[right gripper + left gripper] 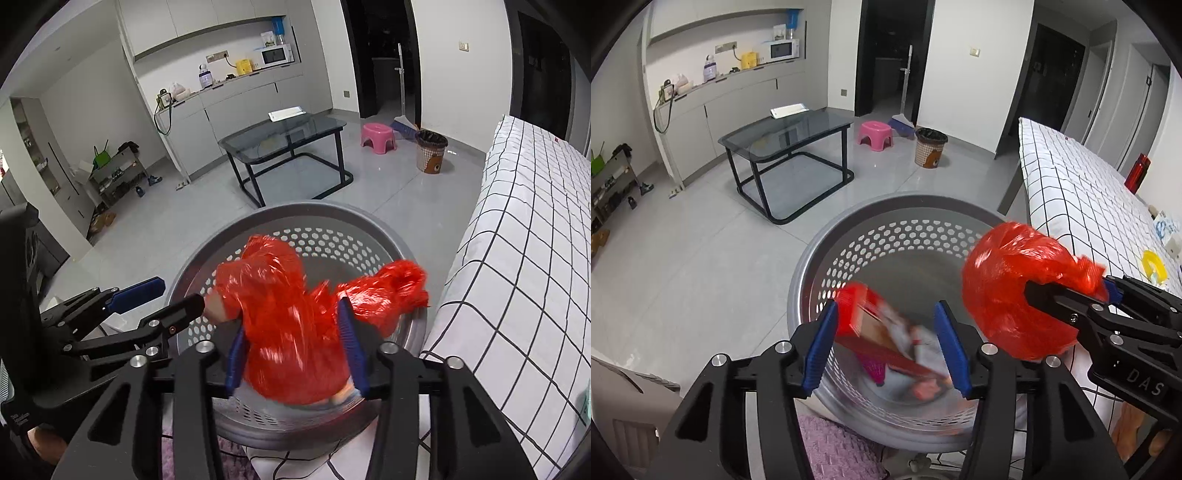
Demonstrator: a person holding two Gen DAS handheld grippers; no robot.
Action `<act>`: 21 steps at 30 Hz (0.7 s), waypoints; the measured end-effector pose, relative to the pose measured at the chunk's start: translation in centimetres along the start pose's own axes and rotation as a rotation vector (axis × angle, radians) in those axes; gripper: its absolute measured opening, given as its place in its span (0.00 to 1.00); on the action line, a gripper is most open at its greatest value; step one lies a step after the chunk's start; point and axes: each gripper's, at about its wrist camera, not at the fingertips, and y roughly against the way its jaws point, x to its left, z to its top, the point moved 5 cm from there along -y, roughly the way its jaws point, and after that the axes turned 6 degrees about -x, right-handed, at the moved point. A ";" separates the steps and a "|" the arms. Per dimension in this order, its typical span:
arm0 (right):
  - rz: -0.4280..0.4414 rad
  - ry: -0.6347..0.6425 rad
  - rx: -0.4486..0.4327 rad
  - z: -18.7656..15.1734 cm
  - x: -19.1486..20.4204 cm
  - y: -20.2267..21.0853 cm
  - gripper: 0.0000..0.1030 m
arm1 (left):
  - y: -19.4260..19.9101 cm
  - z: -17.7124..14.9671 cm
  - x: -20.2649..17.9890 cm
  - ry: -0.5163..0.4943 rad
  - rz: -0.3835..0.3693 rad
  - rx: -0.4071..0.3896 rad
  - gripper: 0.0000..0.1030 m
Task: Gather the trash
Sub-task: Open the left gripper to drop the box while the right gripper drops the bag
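A grey perforated basket stands on the floor below both grippers. My left gripper is open over it. A blurred red box hangs loose between its blue pads, inside the basket mouth, above other scraps at the bottom. My right gripper holds its jaws apart above the basket's right side. A crumpled red plastic bag sits blurred between them, its knotted end trailing over the right pad.
A bed with a black-and-white checked sheet runs along the right, close to the basket. A glass table, a pink stool and a lined wastebasket stand farther off. A purple mat lies below.
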 end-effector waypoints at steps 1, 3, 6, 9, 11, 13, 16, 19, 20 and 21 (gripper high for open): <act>-0.001 -0.002 -0.001 0.0 -0.1 0.1 0.43 | 0.1 -0.1 0.0 0.002 0.001 0.001 0.52; -0.001 -0.007 -0.001 -0.1 -0.2 0.1 0.43 | 0.1 -0.2 0.1 0.006 0.005 0.005 0.52; 0.002 -0.008 -0.002 -0.1 -0.2 0.2 0.43 | 0.3 -0.4 0.4 0.012 0.009 0.009 0.52; 0.005 -0.003 -0.007 -0.2 -0.2 0.4 0.46 | 0.6 -0.5 0.8 0.018 0.013 0.012 0.53; 0.003 -0.001 -0.012 -0.2 -0.3 0.5 0.51 | 0.7 -0.5 1.0 0.022 0.016 0.009 0.55; 0.004 -0.004 -0.016 -0.3 -0.4 0.7 0.53 | 1.0 -0.6 1.2 0.027 0.021 0.007 0.55; 0.004 -0.002 -0.017 -0.2 -0.4 0.7 0.53 | 1.0 -0.6 1.3 0.032 0.025 0.010 0.56; 0.004 -0.001 -0.021 -0.1 -0.2 0.9 0.53 | 1.2 -0.6 1.5 0.036 0.029 0.010 0.56; 0.009 -0.003 -0.023 -0.1 -0.2 1.1 0.54 | 1.2 -0.7 1.5 0.037 0.030 0.010 0.56; 0.011 -0.003 -0.024 -0.1 0.0 1.0 0.55 | 1.3 -0.7 1.5 0.037 0.031 0.010 0.57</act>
